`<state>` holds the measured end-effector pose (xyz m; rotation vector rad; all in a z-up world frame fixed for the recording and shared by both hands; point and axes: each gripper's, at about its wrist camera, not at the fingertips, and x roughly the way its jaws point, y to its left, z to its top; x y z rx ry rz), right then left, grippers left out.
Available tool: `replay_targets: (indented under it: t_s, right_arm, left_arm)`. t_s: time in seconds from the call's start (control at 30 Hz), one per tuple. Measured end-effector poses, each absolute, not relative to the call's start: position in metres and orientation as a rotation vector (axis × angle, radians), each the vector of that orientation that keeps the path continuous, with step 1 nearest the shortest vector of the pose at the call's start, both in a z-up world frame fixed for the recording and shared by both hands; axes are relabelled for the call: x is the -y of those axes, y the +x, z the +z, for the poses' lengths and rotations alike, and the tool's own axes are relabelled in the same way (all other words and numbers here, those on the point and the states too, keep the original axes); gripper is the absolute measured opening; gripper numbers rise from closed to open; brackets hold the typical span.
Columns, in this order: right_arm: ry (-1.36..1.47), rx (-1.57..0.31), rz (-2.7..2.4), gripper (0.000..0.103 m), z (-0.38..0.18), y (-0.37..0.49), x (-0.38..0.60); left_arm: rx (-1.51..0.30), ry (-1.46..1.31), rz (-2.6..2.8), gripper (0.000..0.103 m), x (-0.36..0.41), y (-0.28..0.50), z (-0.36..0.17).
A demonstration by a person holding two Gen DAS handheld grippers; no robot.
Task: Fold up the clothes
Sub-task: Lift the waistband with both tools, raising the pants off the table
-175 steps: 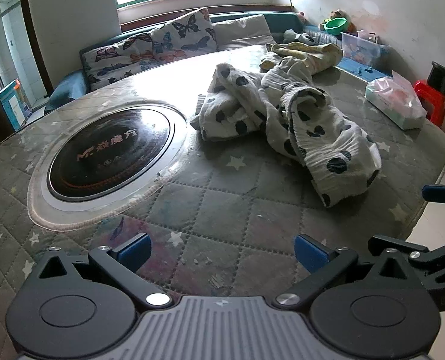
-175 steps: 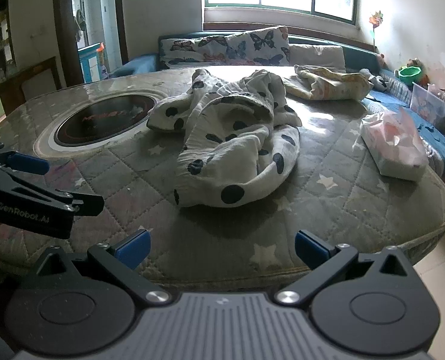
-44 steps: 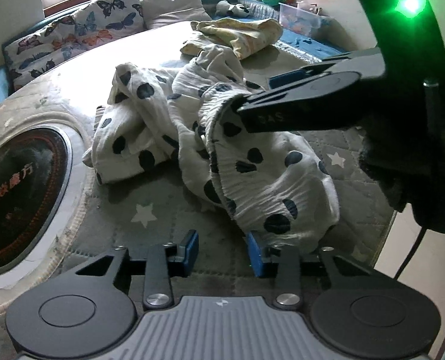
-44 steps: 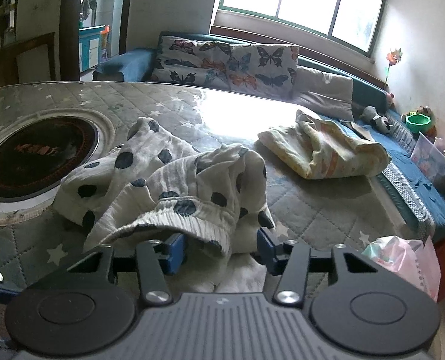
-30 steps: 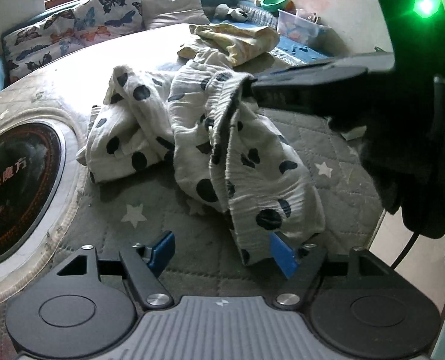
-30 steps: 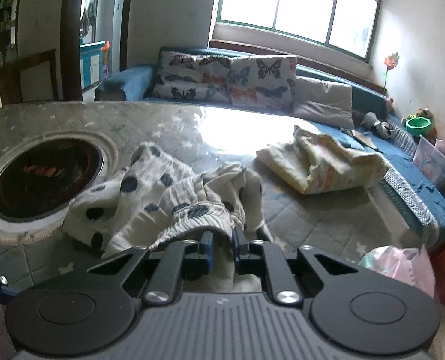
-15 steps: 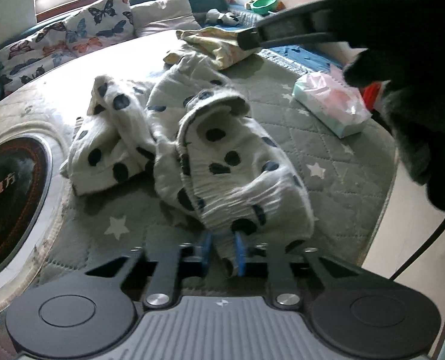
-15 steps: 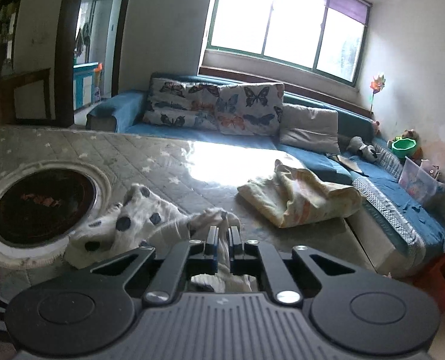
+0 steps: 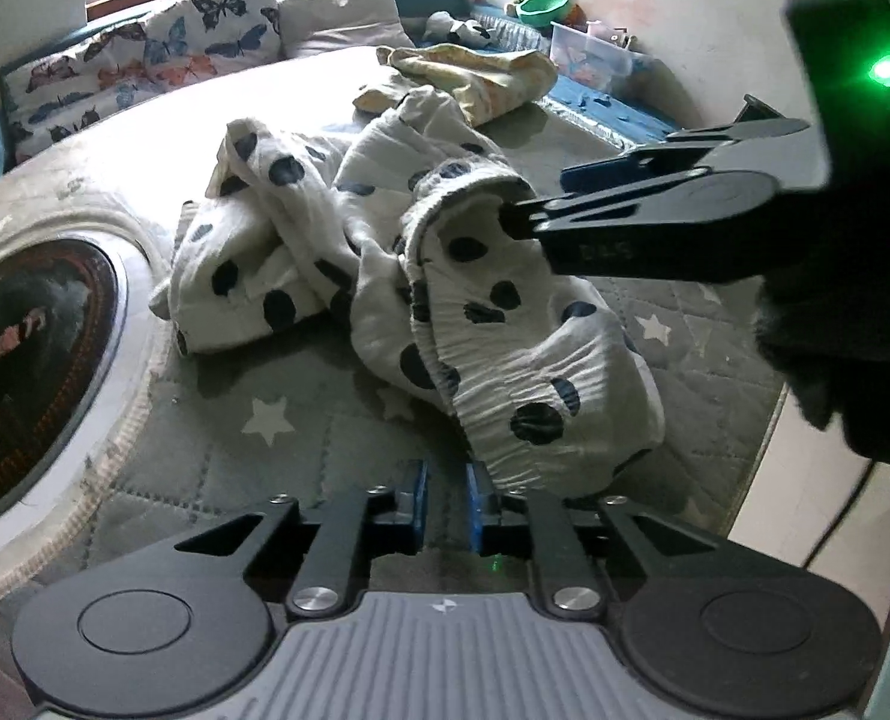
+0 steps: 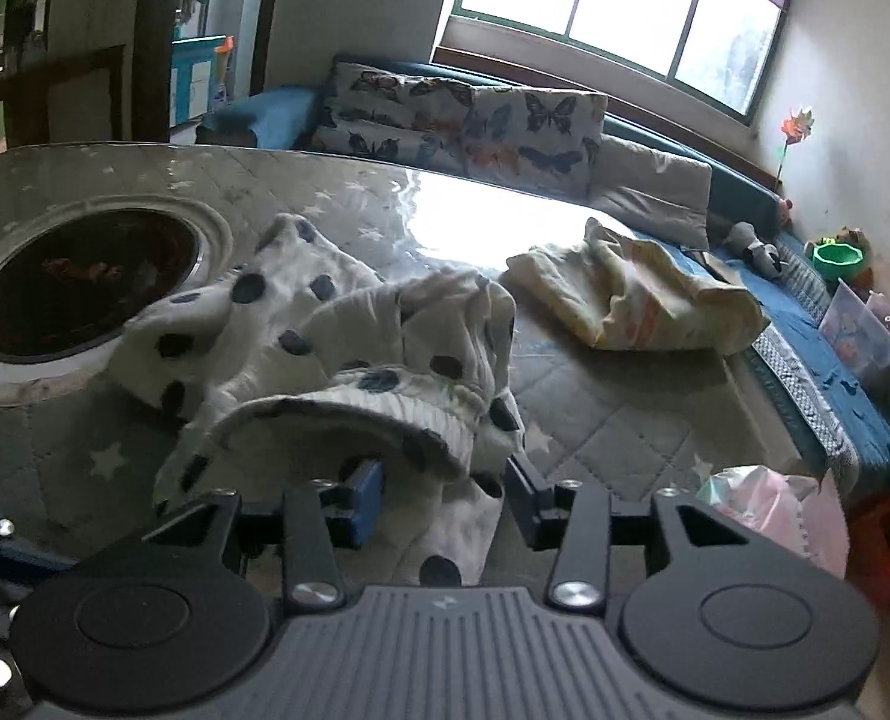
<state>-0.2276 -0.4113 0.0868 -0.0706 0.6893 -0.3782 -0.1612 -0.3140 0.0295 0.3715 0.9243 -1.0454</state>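
Note:
A crumpled white garment with dark polka dots [image 9: 445, 276] lies on the quilted star-patterned table top [image 9: 300, 420]. My left gripper [image 9: 445, 501] is nearly shut at the garment's near hem, with only a narrow gap between its blue pads. I cannot see cloth between them. My right gripper [image 10: 441, 492] is open, its fingers either side of the ribbed waistband [image 10: 384, 402], which arches up over them. It also shows in the left wrist view [image 9: 523, 213], at the raised waistband.
A round dark hob [image 10: 84, 276] is set into the table at the left. A folded yellow cloth [image 10: 637, 294] lies at the far side. A tissue pack [image 10: 769, 510] sits near the right edge. A sofa with butterfly cushions [image 10: 475, 120] stands behind.
My right gripper has opened and let go of the waistband, and has come down closer to the cloth. My left gripper stays nearly shut at the near hem.

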Motion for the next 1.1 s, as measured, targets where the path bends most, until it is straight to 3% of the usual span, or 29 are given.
replay_targets:
  t_s: [0.13,0.17,0.23,0.33,0.47,0.57,0.93,0.97,1.0,1.1]
  right_arm:
    - [-0.070,-0.650,-0.382,0.040,0.094,-0.229,0.410]
    - [-0.070,-0.640,-0.383,0.036,0.096,-0.229,0.410]
    - [-0.069,-0.620,-0.385,0.018,0.099,-0.230,0.409]
    - [-0.069,-0.590,-0.388,0.008,0.105,-0.231,0.408]
    - [-0.068,-0.551,-0.392,0.007,0.112,-0.232,0.406]
    - [-0.067,-0.521,-0.395,0.007,0.118,-0.233,0.405]
    - [-0.082,-0.385,-0.408,0.002,0.150,-0.244,0.396]
    - [-0.087,-0.379,-0.407,0.002,0.154,-0.245,0.395]
    - [-0.092,-0.385,-0.410,0.002,0.158,-0.246,0.394]
    - [-0.089,-0.441,-0.402,0.004,0.148,-0.243,0.398]
  left_arm:
    - [-0.929,0.357,-1.051,0.037,0.311,-0.161,0.031]
    - [-0.929,0.353,-1.056,0.044,0.310,-0.161,0.032]
    - [-0.930,0.343,-1.069,0.049,0.308,-0.162,0.033]
    - [-0.936,0.325,-1.088,0.053,0.307,-0.163,0.033]
    - [-0.953,0.300,-1.090,0.059,0.309,-0.161,0.032]
    - [-0.951,0.290,-1.091,0.073,0.313,-0.160,0.032]
    - [-0.937,0.242,-1.145,0.068,0.327,-0.152,0.027]
    - [-0.943,0.236,-1.149,0.061,0.328,-0.151,0.025]
    - [-0.949,0.234,-1.158,0.045,0.330,-0.150,0.024]
    - [-0.940,0.247,-1.166,0.035,0.329,-0.152,0.021]
